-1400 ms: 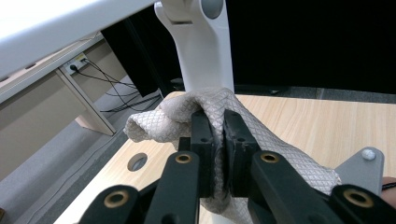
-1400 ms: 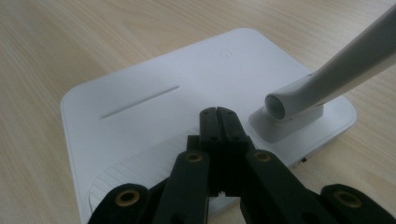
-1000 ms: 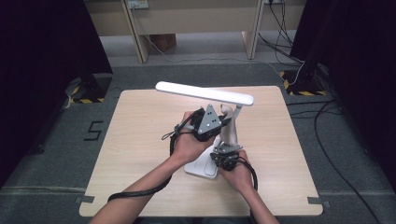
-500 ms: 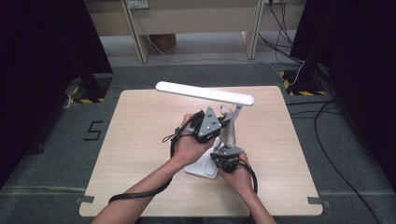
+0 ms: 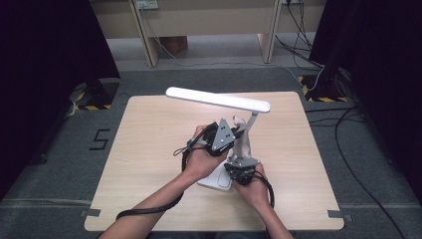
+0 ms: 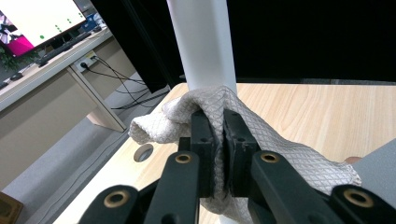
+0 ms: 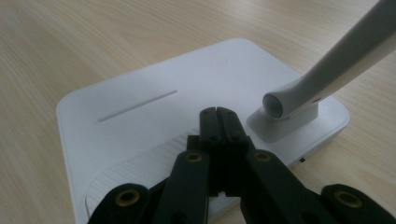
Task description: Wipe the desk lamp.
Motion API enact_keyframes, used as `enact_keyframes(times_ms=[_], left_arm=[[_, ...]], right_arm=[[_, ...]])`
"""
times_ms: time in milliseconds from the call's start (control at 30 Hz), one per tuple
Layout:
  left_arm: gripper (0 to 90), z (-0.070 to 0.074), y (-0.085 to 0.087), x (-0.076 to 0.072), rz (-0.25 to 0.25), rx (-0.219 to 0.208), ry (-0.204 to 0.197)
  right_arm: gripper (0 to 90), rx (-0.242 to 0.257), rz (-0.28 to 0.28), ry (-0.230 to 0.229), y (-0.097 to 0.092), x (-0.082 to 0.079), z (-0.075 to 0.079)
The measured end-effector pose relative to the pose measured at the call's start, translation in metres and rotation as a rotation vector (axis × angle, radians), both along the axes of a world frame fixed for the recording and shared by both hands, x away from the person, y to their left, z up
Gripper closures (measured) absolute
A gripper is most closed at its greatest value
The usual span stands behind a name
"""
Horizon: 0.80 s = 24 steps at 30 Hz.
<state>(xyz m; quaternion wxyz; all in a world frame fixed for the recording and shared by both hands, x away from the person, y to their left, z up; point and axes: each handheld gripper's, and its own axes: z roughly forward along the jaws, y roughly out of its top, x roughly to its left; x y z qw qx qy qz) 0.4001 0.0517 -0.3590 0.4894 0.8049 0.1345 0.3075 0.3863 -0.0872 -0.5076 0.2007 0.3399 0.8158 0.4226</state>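
A white desk lamp stands near the middle of the table, with a long head, a slanted arm and a flat base. My left gripper is shut on a pale quilted cloth. It holds the cloth against the lamp's arm, its tips buried in the folds. My right gripper is shut with nothing between its jaws. Its tips rest on the lamp's base, just beside the arm's hinge.
The light wooden table has bare room to the left and right of the lamp. A cable hole sits near its edge. Cables lie on the grey floor at the right, and desk legs stand behind the table.
My left gripper and the cloth have shifted slightly down along the lamp's arm. The right gripper has kept still on the base.
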Motion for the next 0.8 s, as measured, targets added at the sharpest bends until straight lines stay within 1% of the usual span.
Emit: enact_keyframes(times_ms=[200, 467, 533, 567, 800], left_arm=[[84.1, -0.002, 0.0, 0.001, 0.001, 0.006, 0.001], [84.1, -0.011, 0.001, 0.004, 0.007, 0.016, 0.019], [84.1, -0.013, 0.002, 0.005, 0.009, 0.026, 0.02], [84.1, -0.014, 0.002, 0.005, 0.01, 0.025, 0.022], [84.1, -0.018, 0.002, 0.007, 0.014, 0.03, 0.03]], right_arm=[[90.0, 0.0, 0.001, 0.001, 0.0, 0.0, 0.0], [90.0, 0.002, -0.002, 0.005, 0.0, -0.001, 0.0], [90.0, 0.002, -0.001, 0.005, 0.0, -0.001, 0.0], [90.0, 0.004, -0.006, 0.014, 0.0, -0.001, 0.0], [90.0, 0.003, -0.004, 0.014, 0.0, -0.001, 0.0]])
